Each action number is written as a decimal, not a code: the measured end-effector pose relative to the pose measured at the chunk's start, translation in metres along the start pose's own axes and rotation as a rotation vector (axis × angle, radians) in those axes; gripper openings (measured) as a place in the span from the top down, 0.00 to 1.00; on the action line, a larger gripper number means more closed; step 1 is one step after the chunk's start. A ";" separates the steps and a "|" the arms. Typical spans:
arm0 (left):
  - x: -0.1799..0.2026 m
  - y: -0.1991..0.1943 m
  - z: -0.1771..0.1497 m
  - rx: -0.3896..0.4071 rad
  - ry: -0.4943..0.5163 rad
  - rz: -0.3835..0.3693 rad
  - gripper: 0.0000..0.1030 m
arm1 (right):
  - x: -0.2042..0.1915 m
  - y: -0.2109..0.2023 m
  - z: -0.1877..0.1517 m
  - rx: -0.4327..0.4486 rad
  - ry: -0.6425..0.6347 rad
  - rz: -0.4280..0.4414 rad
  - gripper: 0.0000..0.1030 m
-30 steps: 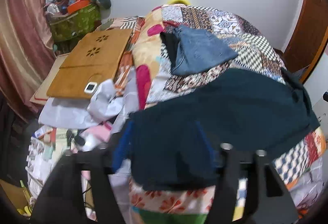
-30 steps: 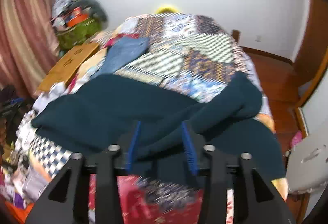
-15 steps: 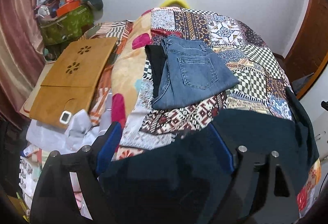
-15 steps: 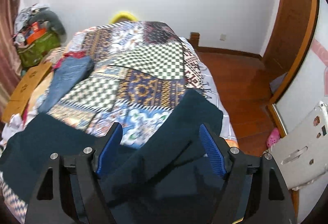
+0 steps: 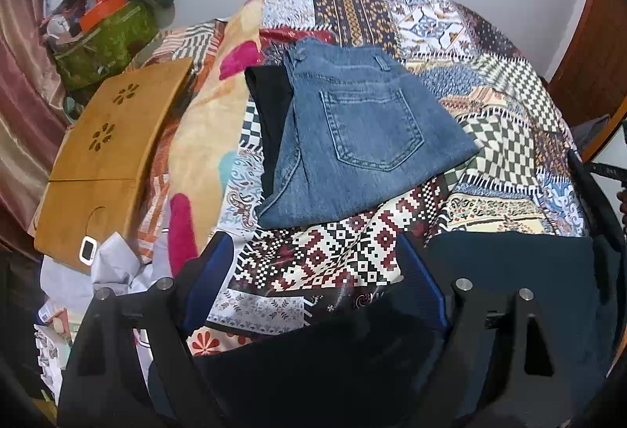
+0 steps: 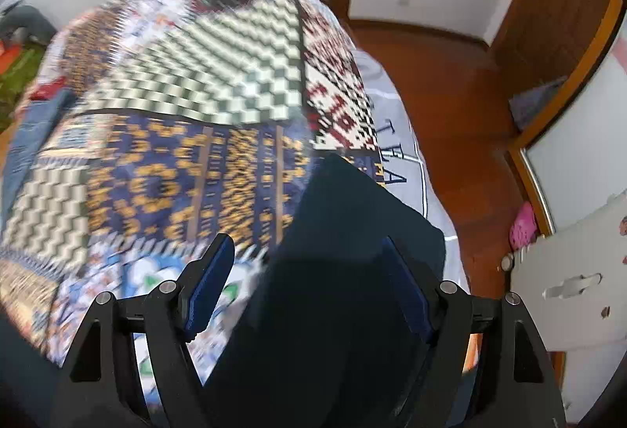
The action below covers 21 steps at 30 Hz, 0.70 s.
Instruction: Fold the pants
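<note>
Dark teal pants [image 5: 509, 271] lie spread on the patchwork quilt [image 5: 345, 255], across the bottom and right of the left wrist view. My left gripper [image 5: 317, 279] hangs open over their near edge; its blue pads [image 5: 211, 271] stand wide apart and clear of the cloth. In the blurred right wrist view a leg of the pants [image 6: 345, 224] runs up between the pads of my right gripper [image 6: 307, 279], which is open too. The cloth passes under the right pad [image 6: 403, 283] and is not pinched.
Folded blue jeans [image 5: 352, 130] rest on a black garment [image 5: 270, 114] further up the bed. A wooden lap tray [image 5: 106, 153] and crumpled paper [image 5: 113, 267] lie left of the quilt. The bed's right edge drops to a wooden floor [image 6: 450, 95], with a white panel [image 6: 568, 291] beside it.
Both grippers have spread their jaws and let go of the dark pants. The left view has moved up the bed toward the jeans; the right has swung to the bed's right edge.
</note>
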<state>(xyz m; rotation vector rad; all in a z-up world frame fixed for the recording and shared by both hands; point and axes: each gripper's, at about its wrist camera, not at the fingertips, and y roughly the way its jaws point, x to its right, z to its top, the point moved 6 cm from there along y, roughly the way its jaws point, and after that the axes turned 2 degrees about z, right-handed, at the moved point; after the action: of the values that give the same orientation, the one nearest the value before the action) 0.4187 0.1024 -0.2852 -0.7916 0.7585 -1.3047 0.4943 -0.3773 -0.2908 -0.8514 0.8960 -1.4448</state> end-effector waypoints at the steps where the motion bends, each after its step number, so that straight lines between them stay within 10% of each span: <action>1: 0.001 0.004 -0.001 -0.007 0.002 0.002 0.18 | 0.002 0.010 0.002 -0.020 0.005 -0.011 0.28; 4: 0.004 0.012 -0.004 -0.027 0.009 0.011 0.18 | 0.008 0.031 0.003 -0.067 0.018 -0.031 0.31; 8: 0.007 0.014 -0.008 -0.038 0.027 0.025 0.18 | 0.016 0.039 -0.002 -0.078 0.053 -0.007 0.70; 12: 0.017 0.008 -0.010 -0.046 0.042 0.018 0.18 | 0.028 0.015 -0.005 0.004 0.075 -0.008 0.88; 21: 0.065 -0.034 -0.017 -0.027 0.081 -0.051 0.18 | 0.074 -0.094 -0.021 0.182 0.106 0.024 0.91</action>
<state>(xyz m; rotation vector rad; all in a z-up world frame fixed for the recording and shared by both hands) 0.3942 0.0331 -0.2679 -0.7877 0.8259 -1.3817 0.4297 -0.4476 -0.2154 -0.6314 0.8360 -1.5365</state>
